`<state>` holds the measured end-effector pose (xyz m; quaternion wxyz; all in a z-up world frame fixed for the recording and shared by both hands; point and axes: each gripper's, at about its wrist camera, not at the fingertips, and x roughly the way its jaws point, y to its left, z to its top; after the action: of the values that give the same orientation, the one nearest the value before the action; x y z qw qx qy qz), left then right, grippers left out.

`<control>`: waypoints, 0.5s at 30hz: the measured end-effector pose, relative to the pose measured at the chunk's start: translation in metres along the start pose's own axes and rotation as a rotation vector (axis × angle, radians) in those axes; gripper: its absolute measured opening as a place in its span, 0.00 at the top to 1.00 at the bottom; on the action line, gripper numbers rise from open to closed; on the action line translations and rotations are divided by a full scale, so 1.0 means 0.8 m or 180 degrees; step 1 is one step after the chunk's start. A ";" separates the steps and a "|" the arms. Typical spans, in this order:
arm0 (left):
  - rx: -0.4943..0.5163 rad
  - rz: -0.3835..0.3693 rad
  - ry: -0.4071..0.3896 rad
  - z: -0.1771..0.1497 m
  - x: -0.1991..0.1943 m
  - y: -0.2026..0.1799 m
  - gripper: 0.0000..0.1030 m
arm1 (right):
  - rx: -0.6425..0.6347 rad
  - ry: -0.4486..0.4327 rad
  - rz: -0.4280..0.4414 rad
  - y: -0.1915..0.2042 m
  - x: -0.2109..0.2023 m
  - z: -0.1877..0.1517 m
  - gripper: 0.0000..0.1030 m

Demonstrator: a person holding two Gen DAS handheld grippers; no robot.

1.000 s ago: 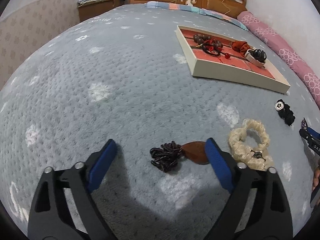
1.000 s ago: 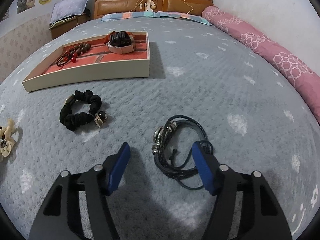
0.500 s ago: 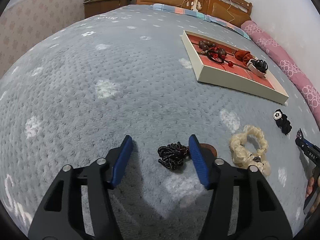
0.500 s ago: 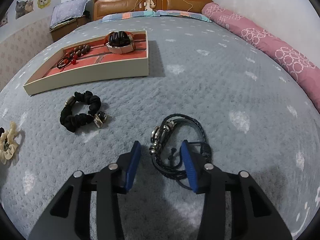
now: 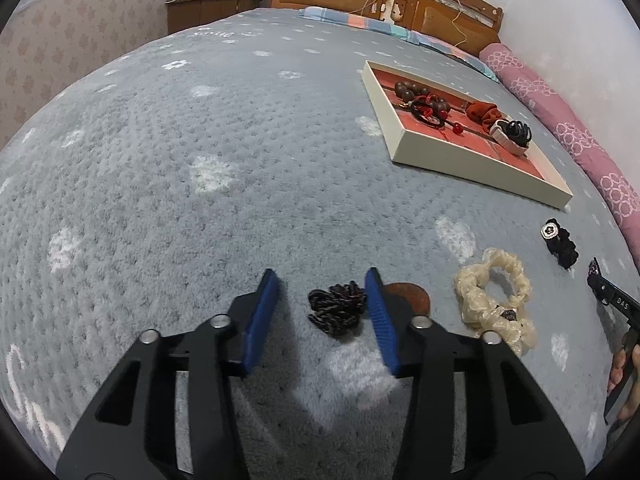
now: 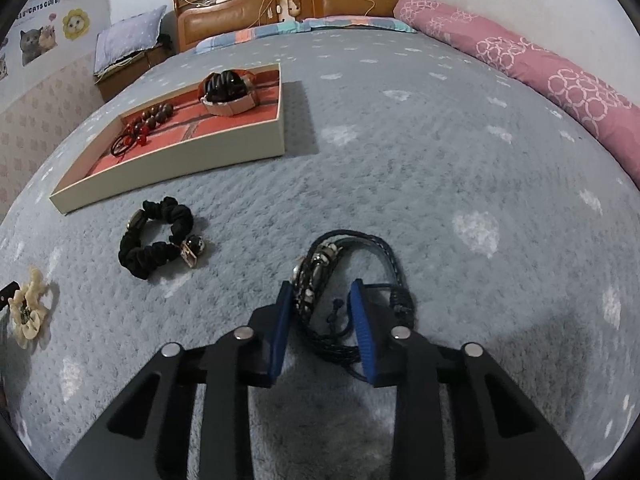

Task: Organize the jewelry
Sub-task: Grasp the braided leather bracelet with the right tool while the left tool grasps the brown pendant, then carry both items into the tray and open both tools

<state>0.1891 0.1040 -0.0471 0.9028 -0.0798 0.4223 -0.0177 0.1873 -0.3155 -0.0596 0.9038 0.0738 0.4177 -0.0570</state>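
Observation:
My left gripper [image 5: 322, 280] straddles a dark braided cord bundle [image 5: 338, 307] on the grey bedspread, jaws partly closed with gaps on both sides. A brown leather piece [image 5: 408, 295] lies behind the right finger. My right gripper [image 6: 322, 294] is narrowed around a black braided leather bracelet [image 6: 352, 268] with metal beads; the left pad touches it. The cream tray with red lining [image 5: 472, 160] holds wooden beads, a red cord, a rust scrunchie and a band; it also shows in the right wrist view [image 6: 172, 160].
A cream scrunchie [image 5: 496, 300] and a black scrunchie [image 5: 560, 242] lie right of the left gripper; the black scrunchie [image 6: 160, 240] and the cream scrunchie [image 6: 28, 312] also show in the right wrist view. A pink bolster [image 6: 540, 76] lines the right edge. A wooden headboard [image 6: 288, 0] stands behind.
Both grippers have moved forward and narrowed their jaws: the left around the dark cord bundle, the right around the black braided bracelet.

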 end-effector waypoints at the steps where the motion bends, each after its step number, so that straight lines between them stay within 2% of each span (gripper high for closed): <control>1: 0.0014 0.0002 -0.0007 0.000 -0.001 -0.001 0.65 | -0.0009 0.0001 0.0001 0.001 0.000 0.000 0.75; 3: 0.0062 -0.0070 -0.0012 0.000 -0.001 -0.005 0.76 | -0.0043 0.0011 -0.0010 0.004 0.001 0.001 0.75; 7: 0.0150 0.0025 -0.0013 0.001 0.000 -0.012 0.77 | -0.0074 0.0021 -0.0044 0.006 0.002 0.001 0.75; 15: 0.0080 -0.0033 -0.0049 0.005 -0.008 -0.005 0.83 | -0.0053 0.0000 -0.0018 0.005 0.002 0.000 0.75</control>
<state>0.1881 0.1012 -0.0394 0.9068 -0.0707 0.4147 -0.0271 0.1891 -0.3116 -0.0600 0.9042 0.0651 0.4184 -0.0561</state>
